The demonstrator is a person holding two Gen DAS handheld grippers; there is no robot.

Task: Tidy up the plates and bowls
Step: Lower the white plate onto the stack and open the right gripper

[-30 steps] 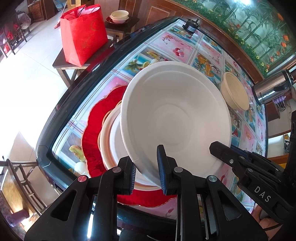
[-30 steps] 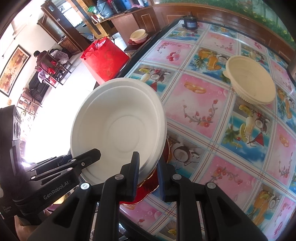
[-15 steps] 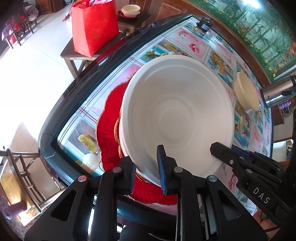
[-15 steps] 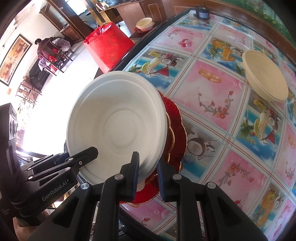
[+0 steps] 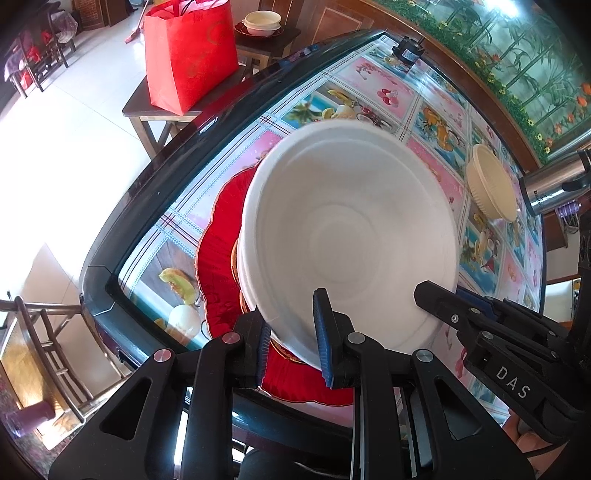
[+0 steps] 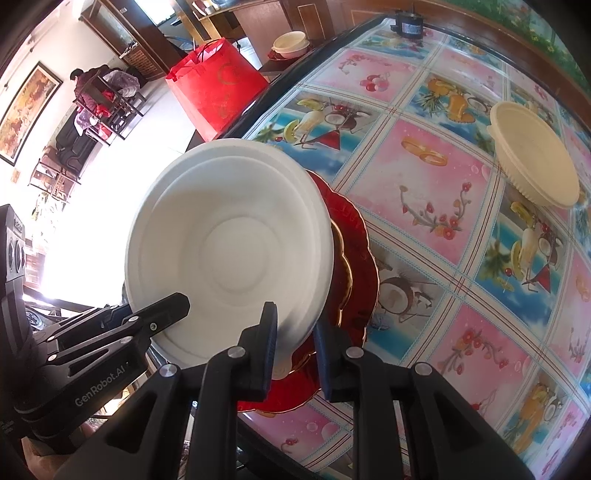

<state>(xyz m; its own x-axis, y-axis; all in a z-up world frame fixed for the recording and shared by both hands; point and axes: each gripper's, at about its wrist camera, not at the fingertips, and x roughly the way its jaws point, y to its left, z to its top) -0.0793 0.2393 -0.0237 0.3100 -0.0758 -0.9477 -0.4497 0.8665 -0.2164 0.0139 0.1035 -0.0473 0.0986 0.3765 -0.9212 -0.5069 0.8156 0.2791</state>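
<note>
As we have lowered the shallow white pulp bowl closer over the scalloped red gold-rimmed plate, both left tongs and right tongs stay clamped on its near rim, so stacking looks nearly done.

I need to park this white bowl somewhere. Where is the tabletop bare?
Bare cloth lies between the scalloped red plate and the cream ribbed bowl, and in front of the small black motor. The near edge is crowded: plate stack, white bowl, both grippers.
</note>
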